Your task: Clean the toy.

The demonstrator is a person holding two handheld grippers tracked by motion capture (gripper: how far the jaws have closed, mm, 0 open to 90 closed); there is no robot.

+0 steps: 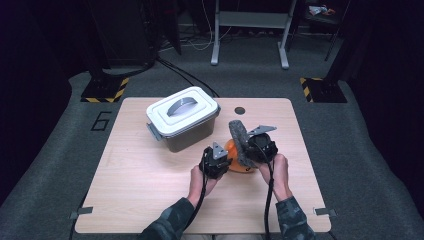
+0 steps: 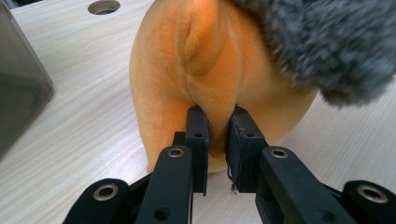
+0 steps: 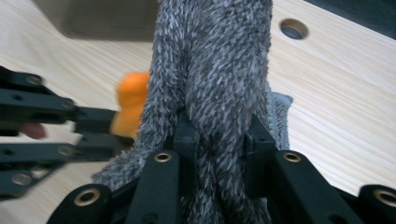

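Note:
An orange plush toy (image 1: 233,156) rests on the wooden table (image 1: 150,200) between my two hands. In the left gripper view its orange body (image 2: 205,70) is pinched at a fold by my left gripper (image 2: 216,135), shut on the fabric. A grey fuzzy cloth piece (image 1: 240,140) lies over the toy's right side. My right gripper (image 3: 218,140) is shut on this grey fuzzy piece (image 3: 215,70), which stands up between its jaws. In the high view the left gripper (image 1: 220,161) and right gripper (image 1: 252,150) flank the toy.
A grey lidded box (image 1: 183,118) with a handle on its white lid stands at the table's back left, close to the toy. A round hole (image 1: 240,110) is in the tabletop behind the toy. In the right gripper view the left gripper's jaws (image 3: 98,130) reach in from the left.

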